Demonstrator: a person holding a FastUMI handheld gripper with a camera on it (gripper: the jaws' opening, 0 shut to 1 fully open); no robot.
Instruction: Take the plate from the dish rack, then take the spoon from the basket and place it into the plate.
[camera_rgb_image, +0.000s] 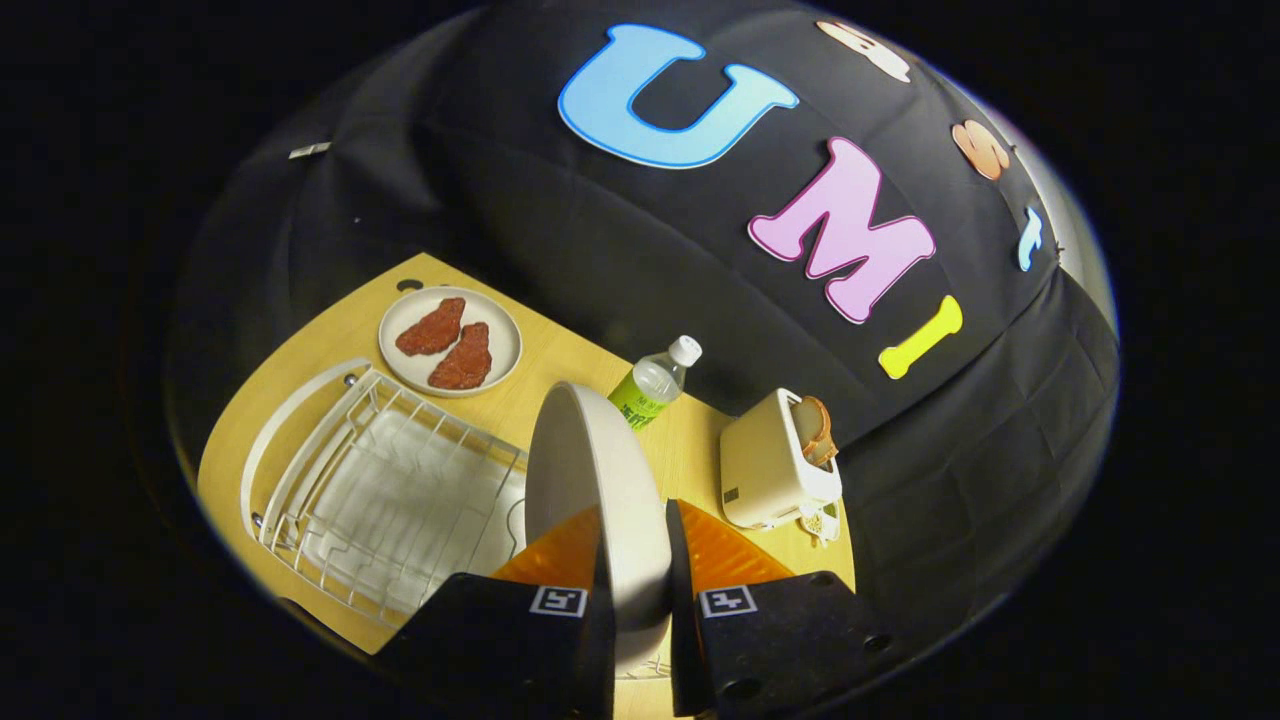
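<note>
- The hand-held gripper (636, 560) was tilted over the surface (560, 365), its two fingers clamped on the plate (600, 480), one finger pressing each face.
- The plate stood on edge between the fingers, its rim rising ahead of them; its lower edge was hidden behind the gripper body.
- Just left of the plate lay the white wire dish rack (380, 490), with no dishes in its slots; its near corner was cut off by the gripper.
- Right of the plate stood a cream toaster (770, 465) with a slice of bread (815, 430) poking out of its slot.
- Just beyond the plate, a clear bottle with a green label (655, 385) was partly hidden by the plate's rim.
- Farther beyond the plate, past the rack, a second plate (395, 345) held two reddish-brown pieces of food (447, 342).
- What lay under the toaster's near end was too small to make out.
</note>
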